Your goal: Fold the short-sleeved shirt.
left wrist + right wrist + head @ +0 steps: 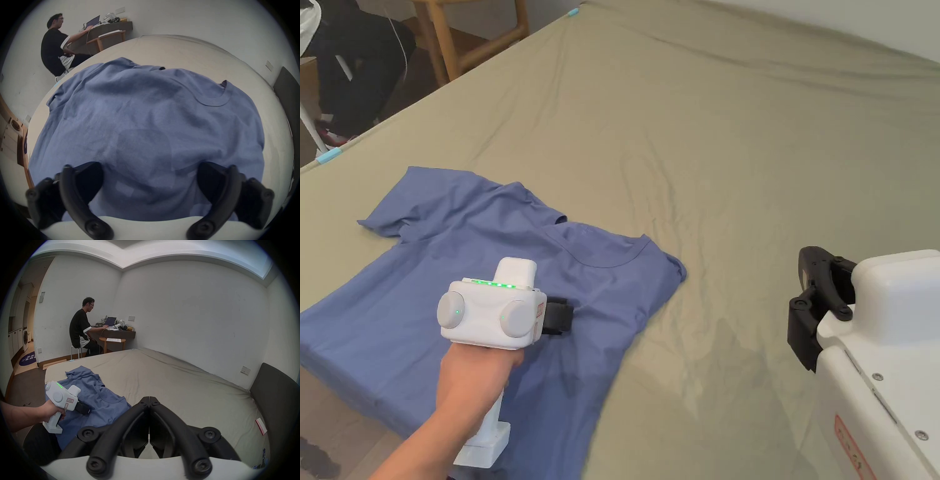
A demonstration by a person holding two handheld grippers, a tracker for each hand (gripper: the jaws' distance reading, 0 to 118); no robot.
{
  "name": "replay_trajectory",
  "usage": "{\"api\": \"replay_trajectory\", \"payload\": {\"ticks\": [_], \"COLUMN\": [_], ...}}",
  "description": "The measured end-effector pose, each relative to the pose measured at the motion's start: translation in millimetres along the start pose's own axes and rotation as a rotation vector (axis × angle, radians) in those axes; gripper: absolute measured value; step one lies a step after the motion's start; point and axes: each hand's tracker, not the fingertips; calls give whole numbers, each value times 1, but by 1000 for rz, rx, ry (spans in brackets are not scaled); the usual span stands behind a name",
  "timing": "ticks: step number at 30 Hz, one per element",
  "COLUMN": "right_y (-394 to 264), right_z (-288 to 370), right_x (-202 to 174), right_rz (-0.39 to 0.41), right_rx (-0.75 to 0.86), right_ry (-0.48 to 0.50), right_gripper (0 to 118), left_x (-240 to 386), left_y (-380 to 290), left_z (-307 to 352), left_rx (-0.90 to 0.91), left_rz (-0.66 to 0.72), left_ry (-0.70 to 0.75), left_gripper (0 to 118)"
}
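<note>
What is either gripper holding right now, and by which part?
Nothing. The left gripper is open above the blue shirt; the right gripper is shut on nothing.

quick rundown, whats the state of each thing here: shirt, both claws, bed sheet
shirt: spread on the bed, rumpled, not yet folded
left claw: open, over the shirt
right claw: shut, empty, off to the side of the shirt
bed sheet: wrinkled

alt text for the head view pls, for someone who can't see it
A blue short-sleeved shirt lies spread on a beige bed sheet, one side already folded in. The left hand-held gripper hovers over its middle; the right hand-held gripper waits off to the side above bare sheet.
</note>
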Motion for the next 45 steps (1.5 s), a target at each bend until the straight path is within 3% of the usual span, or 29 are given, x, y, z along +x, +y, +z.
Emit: {"api": "replay_trajectory", "payload": {"ticks": [2, 5, 6, 11, 16, 25, 33, 38, 41, 45], "right_y": [-1, 2, 3, 6, 3, 18, 26, 30, 30, 23], "right_z": [0, 2, 4, 19, 33, 68, 102, 128, 143, 169], "right_x": [-1, -6, -7, -3, 15, 17, 35, 59, 78, 104], "right_rz": [-4, -11, -12, -7, -18, -24, -28, -59, -91, -102], "right_rx": [-5, -9, -9, 8, 23, 86, 164, 205, 212, 224], "right_ry": [1, 6, 7, -6, -27, -63, -113, -191, -276, -376], "right_gripper": [1, 1, 1, 1, 1, 1, 1, 1, 1, 1], "left_x": [4, 19, 19, -2, -3, -31, -20, 19, 63, 119], "left_y": [0, -3, -3, -11, -20, -9, 30, 61, 72, 86], "left_z": [9, 23, 20, 22, 90, 220, 354, 422, 449, 464], "left_rx": [22, 74, 89, 141, 357, 727, 1059, 1191, 1270, 1291], "left_rz": [-12, -51, -76, 66, 181, 249, 70, -107, -281, -380], "left_ry": [-24, -22, 35, -110, -160, -143, -145, -217, -149, -324], "left_gripper": [82, 3, 2, 2, 2, 2, 2, 2, 2, 2]}}
